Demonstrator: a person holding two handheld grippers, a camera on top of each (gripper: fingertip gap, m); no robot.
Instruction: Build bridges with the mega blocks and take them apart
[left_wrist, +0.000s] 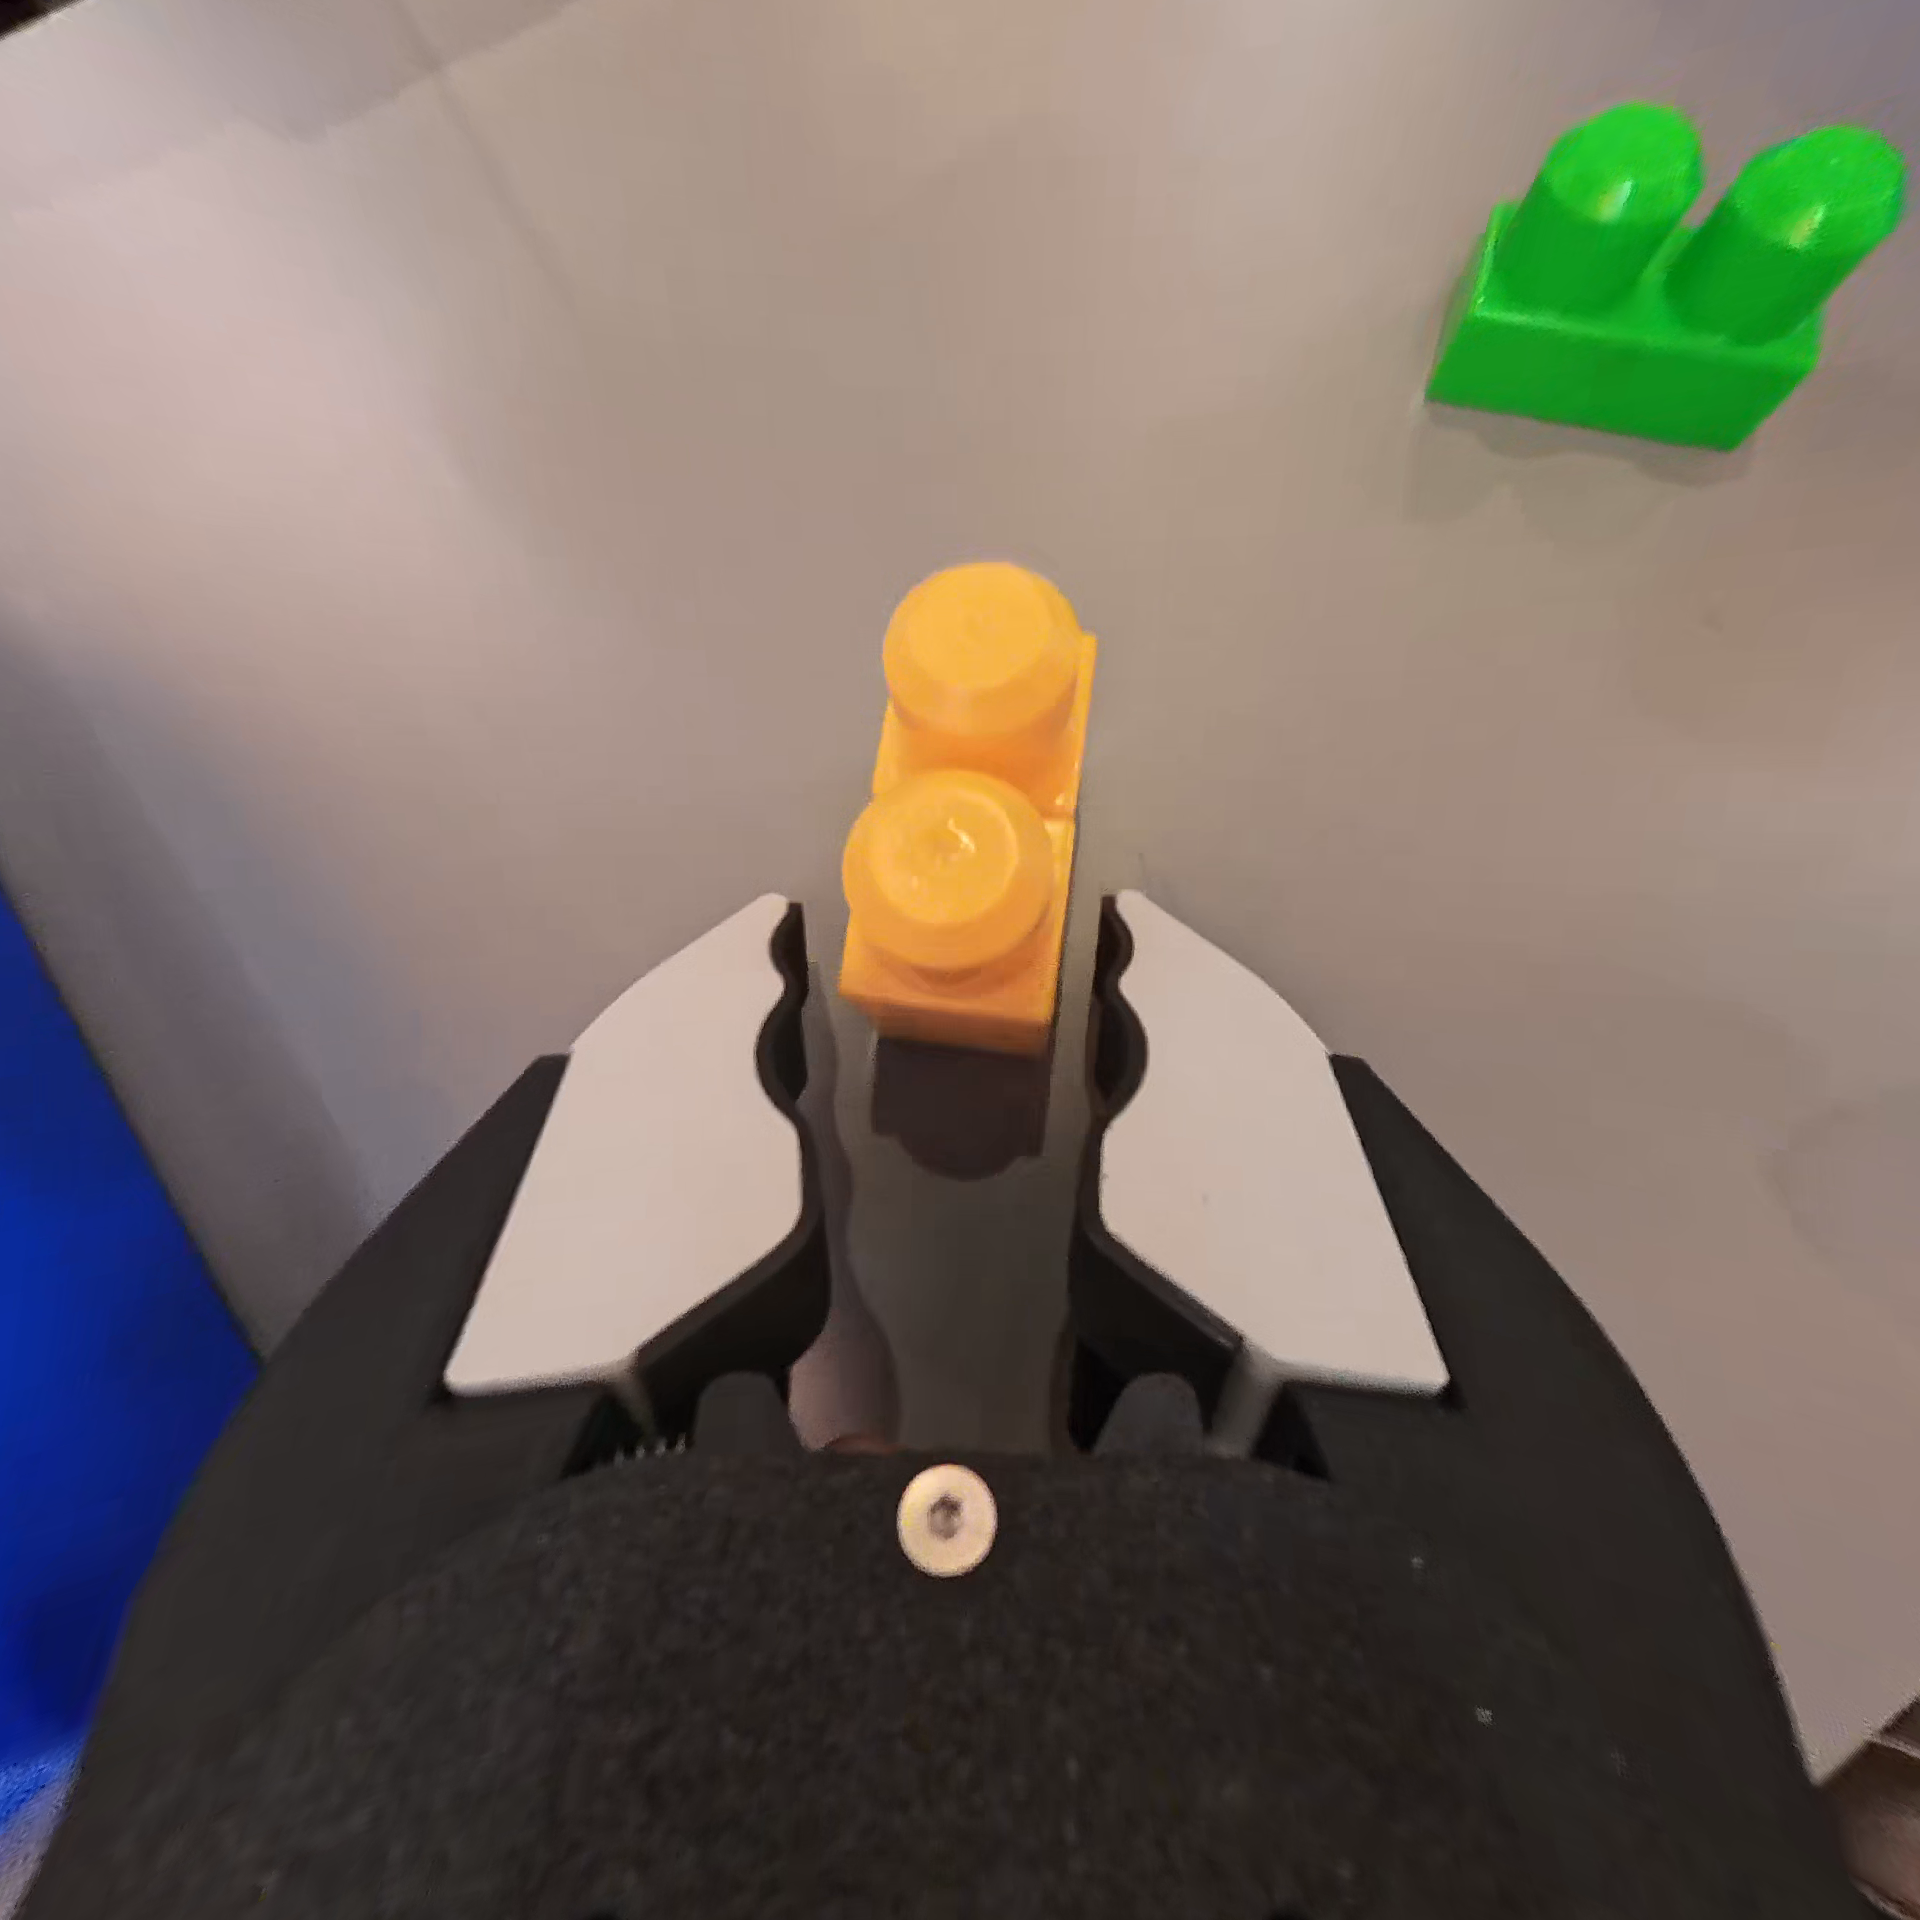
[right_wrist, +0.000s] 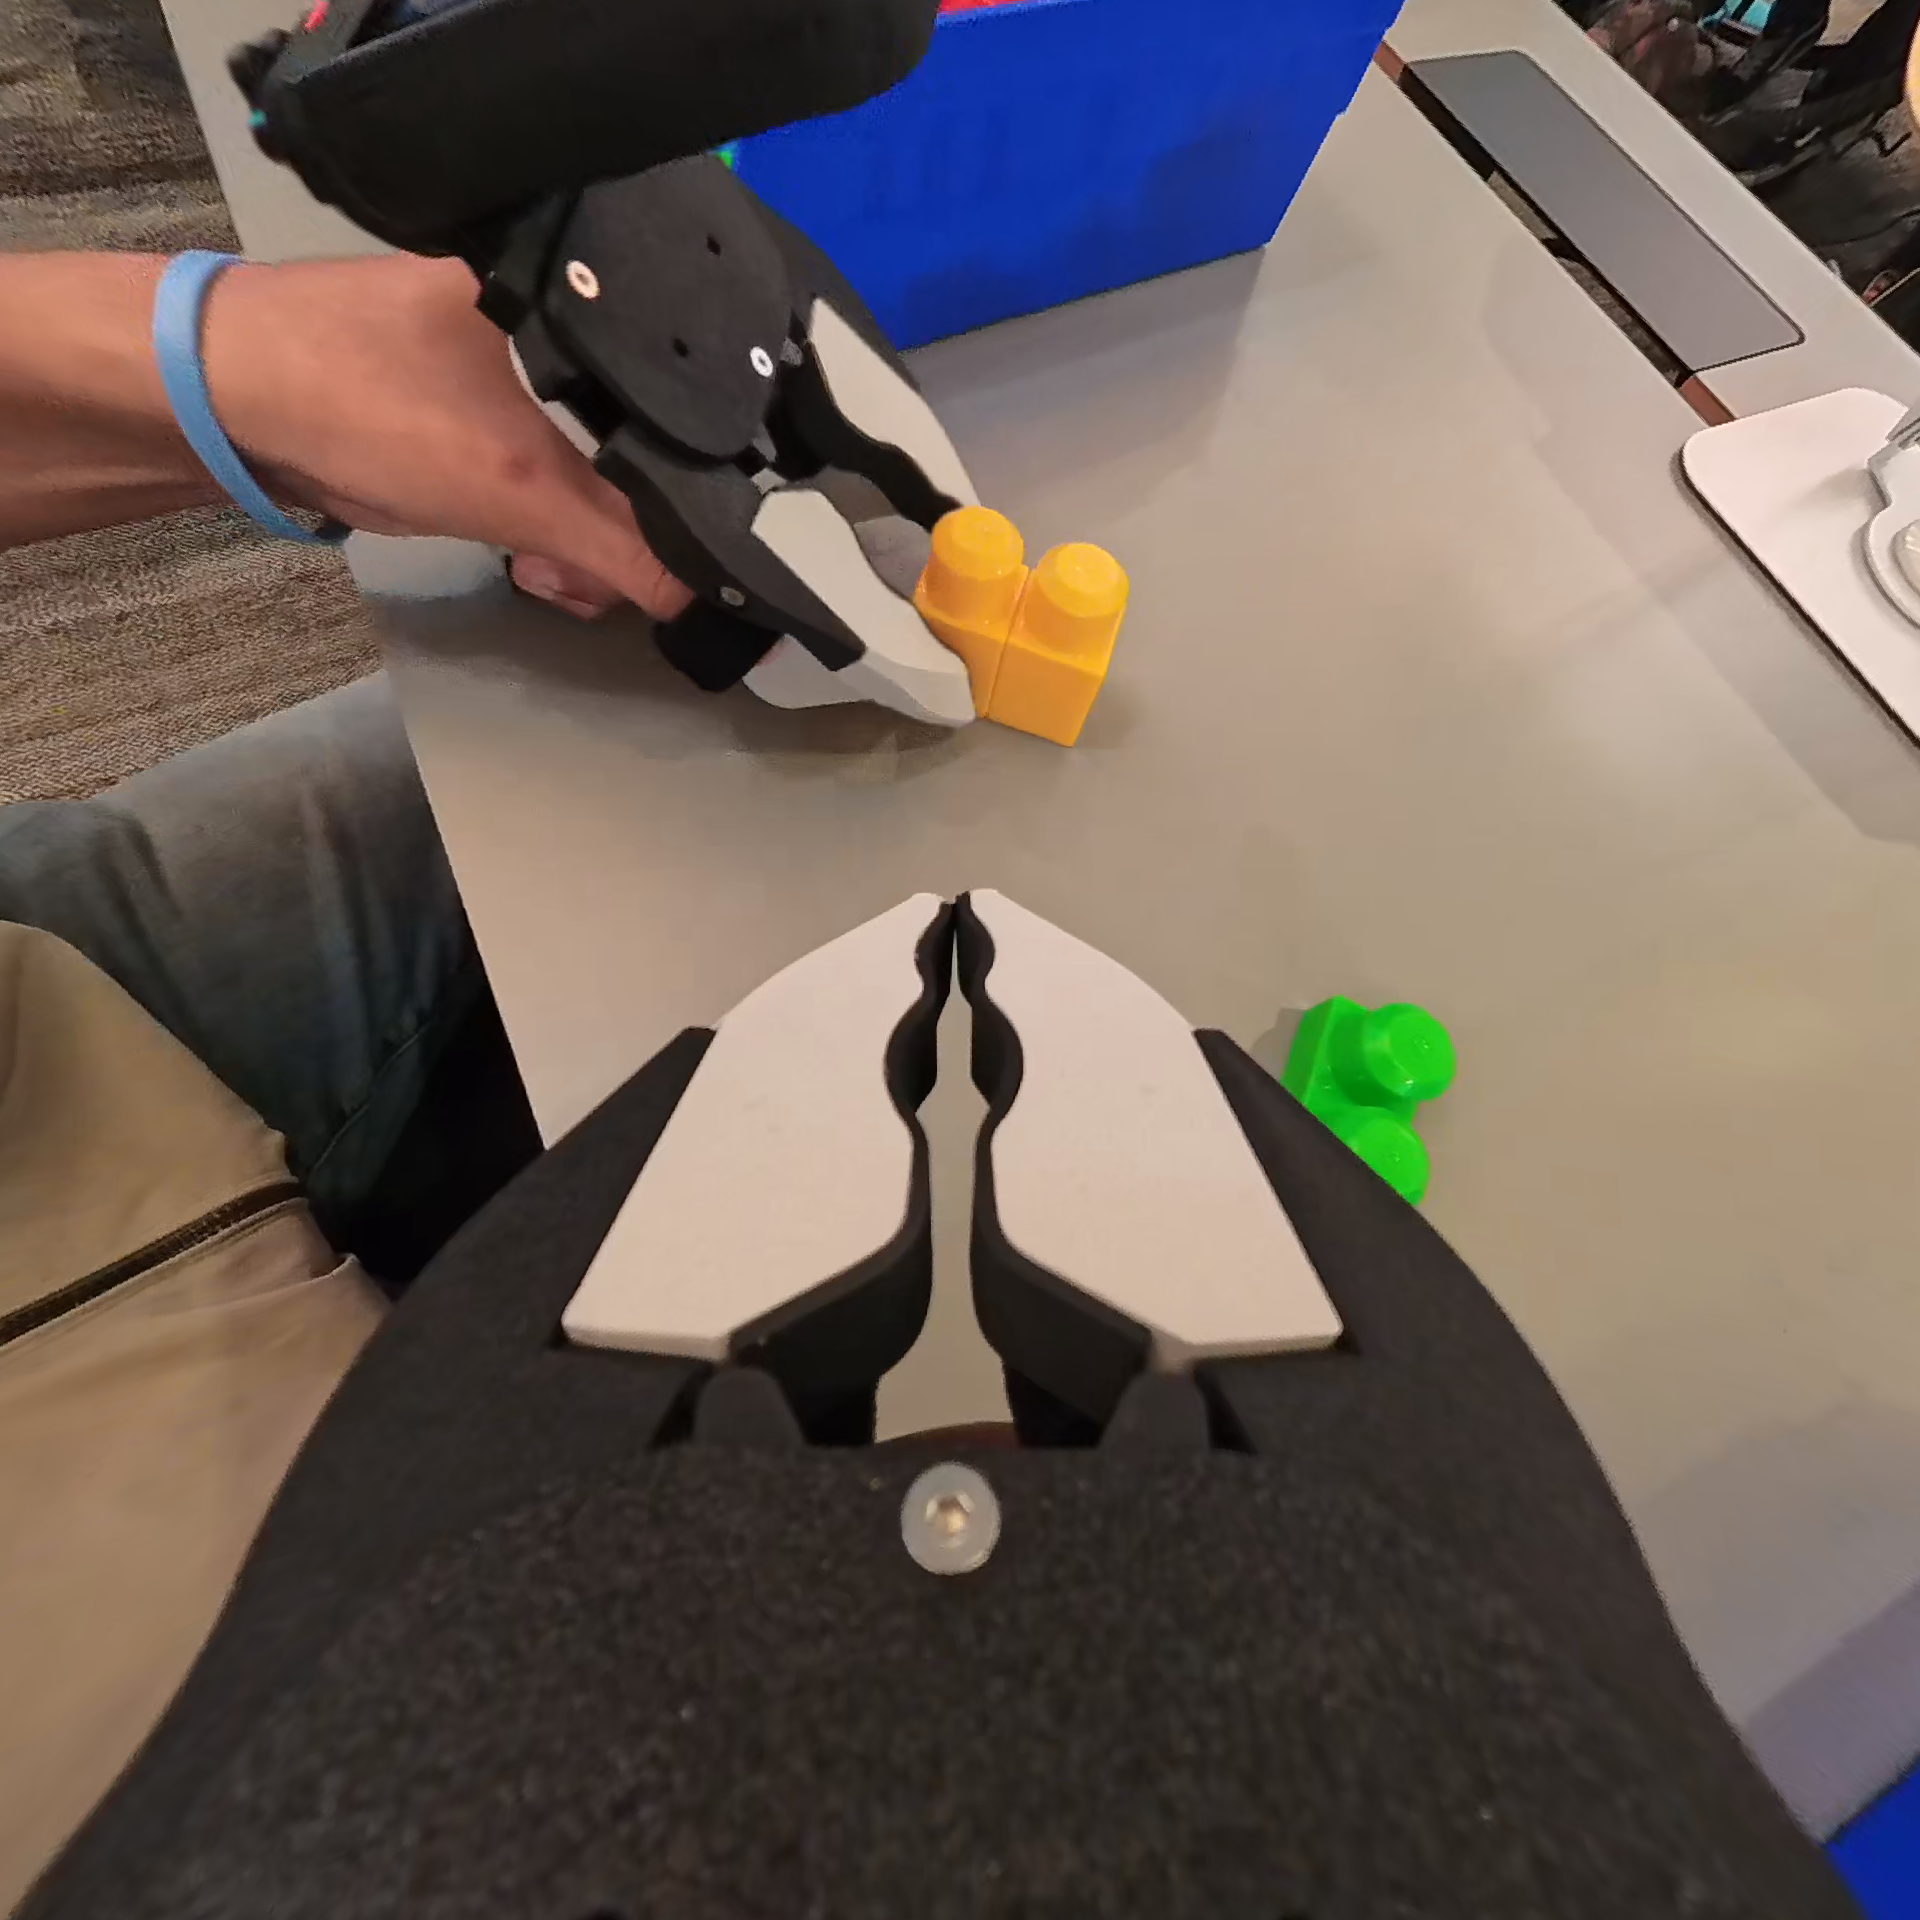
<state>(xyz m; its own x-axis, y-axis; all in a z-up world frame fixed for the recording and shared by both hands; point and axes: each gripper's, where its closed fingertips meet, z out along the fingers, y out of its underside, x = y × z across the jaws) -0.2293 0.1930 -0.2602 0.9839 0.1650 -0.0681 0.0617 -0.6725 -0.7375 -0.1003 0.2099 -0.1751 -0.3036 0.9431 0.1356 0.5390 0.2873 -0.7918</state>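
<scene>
Left tool (left_wrist: 948, 914) parted, its tips straddling the near end of the orange block (left_wrist: 961, 821). Ease forward, square up, then squeeze. Right tool (right_wrist: 956, 904) pinched empty, green block (right_wrist: 1366, 1091) just beside it.

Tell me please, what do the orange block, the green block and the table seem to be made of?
Orange block: probably hard plastic, smooth and slightly glossy; light glints on its round studs. Green block: likely the same moulded plastic, with small bright highlights on the stud tops. Table: a matte grey surface, perhaps laminate; it gives only soft, dull reflections, so the exact material stays uncertain.
</scene>
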